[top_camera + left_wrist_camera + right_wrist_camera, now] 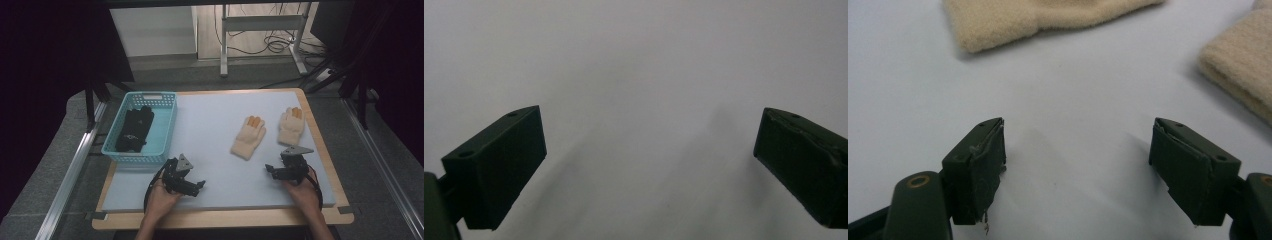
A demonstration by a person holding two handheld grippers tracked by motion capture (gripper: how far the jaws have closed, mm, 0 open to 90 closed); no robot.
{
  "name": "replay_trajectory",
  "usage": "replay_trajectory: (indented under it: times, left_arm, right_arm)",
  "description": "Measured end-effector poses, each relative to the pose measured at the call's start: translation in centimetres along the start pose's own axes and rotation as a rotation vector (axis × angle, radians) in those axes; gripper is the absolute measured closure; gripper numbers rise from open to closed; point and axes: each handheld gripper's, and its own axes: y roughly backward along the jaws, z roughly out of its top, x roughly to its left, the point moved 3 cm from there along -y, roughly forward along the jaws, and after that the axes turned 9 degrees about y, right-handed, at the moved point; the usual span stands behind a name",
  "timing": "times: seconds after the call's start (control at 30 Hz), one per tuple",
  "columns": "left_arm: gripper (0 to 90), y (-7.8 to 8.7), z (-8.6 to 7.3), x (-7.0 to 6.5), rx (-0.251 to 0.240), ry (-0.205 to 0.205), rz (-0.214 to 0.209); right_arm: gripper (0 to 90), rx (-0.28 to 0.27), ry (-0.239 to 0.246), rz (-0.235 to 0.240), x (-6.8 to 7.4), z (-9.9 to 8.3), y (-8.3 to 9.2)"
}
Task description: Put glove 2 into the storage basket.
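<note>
Two cream gloves with orange fingertips lie on the pale mat: one (249,137) near the middle right, the other (291,125) further right. A pair of black gloves (134,129) rests inside a light blue basket (170,124) at the left. My left gripper (192,186) sits low over the bare mat in front of the basket, open with nothing between its jaws (651,165). My right gripper (274,169) hovers just in front of the cream gloves, open and empty (1078,170); the cuffs of the left glove (1043,17) and the right glove (1243,70) lie just beyond it.
The mat (215,120) lies on a wooden tabletop (225,217). Metal rails (65,180) run along both sides of the table. A metal stand with cables (265,40) is on the floor behind the table.
</note>
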Motion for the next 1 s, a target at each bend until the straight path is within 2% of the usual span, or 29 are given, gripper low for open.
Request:
replay_trajectory:
  times: [0.1, 0.17, 0.27, 0.73, 0.87, 0.9, 0.93, 1.0]
  left_arm:
    - [0.9, -0.3, -0.5, 0.1, 0.013, 0.008, 0.008]
    - [1.3, -0.3, -0.7, 0.2, 0.014, 0.046, -0.005]
    - [1.3, -0.3, -0.7, 0.3, 0.019, 0.058, -0.012]
    - [1.2, -0.4, -0.7, 0.4, 0.02, 0.055, -0.012]
    - [1.2, -0.3, -0.7, 0.4, 0.02, 0.055, -0.012]
    - [1.2, -0.3, -0.7, 0.4, 0.02, 0.055, -0.012]
    - [1.3, -0.3, -0.7, 0.4, 0.021, 0.054, -0.012]
    - [1.2, -0.3, -0.7, 0.4, 0.02, 0.055, -0.011]
  right_arm:
    - [22.3, 0.0, -0.002, 0.0, 0.0, 0.0, 0.0]
    - [22.3, 0.0, -0.003, 0.001, 0.0, 0.0, 0.0]
    - [22.3, 0.001, -0.003, 0.002, 0.0, 0.0, 0.0]
    - [22.8, 0.009, -0.011, 0.01, -0.1, 0.3, -0.1]
    - [23.6, -0.019, -0.027, 0.031, -0.3, 1.8, -0.2]
    - [24.0, -0.024, -0.024, 0.034, -0.4, 2.2, -0.3]
    - [25.6, -0.032, -0.006, 0.033, -0.7, 3.7, -0.7]
    - [27.0, -0.032, 0.003, 0.038, -0.8, 4.4, -0.9]
